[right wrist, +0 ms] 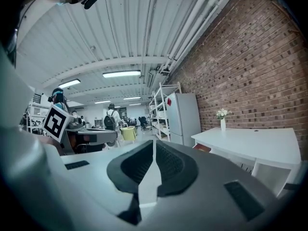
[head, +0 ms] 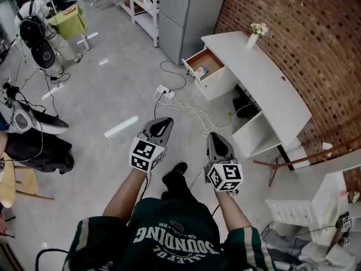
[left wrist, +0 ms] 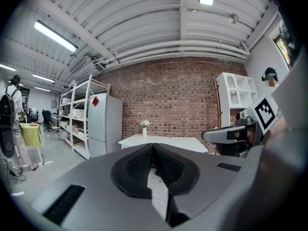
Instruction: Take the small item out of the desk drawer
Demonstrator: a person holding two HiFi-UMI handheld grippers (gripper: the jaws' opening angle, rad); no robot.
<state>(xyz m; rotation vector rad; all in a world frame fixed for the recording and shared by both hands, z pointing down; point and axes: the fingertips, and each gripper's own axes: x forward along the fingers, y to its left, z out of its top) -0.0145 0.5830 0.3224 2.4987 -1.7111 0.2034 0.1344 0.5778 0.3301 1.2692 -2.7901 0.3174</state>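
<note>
A white desk (head: 265, 78) stands against the brick wall, far ahead of me. Its drawer (head: 206, 66) is pulled open, and a small blue-and-white item (head: 202, 70) lies on its orange bottom. Both grippers hang in the air over the floor, well short of the desk. My left gripper (head: 163, 121) is shut with nothing in it; in its own view the pads (left wrist: 153, 146) meet at the tip. My right gripper (head: 217, 137) is likewise shut and empty (right wrist: 154, 142). The desk (right wrist: 255, 141) shows to the right in the right gripper view.
A power strip with white cables (head: 164, 93) lies on the floor between me and the desk. A grey fridge (head: 189, 16) stands left of the desk, and a vase of flowers (head: 254, 37) on it. A white cabinet (head: 316, 202) is at my right, bags at my left.
</note>
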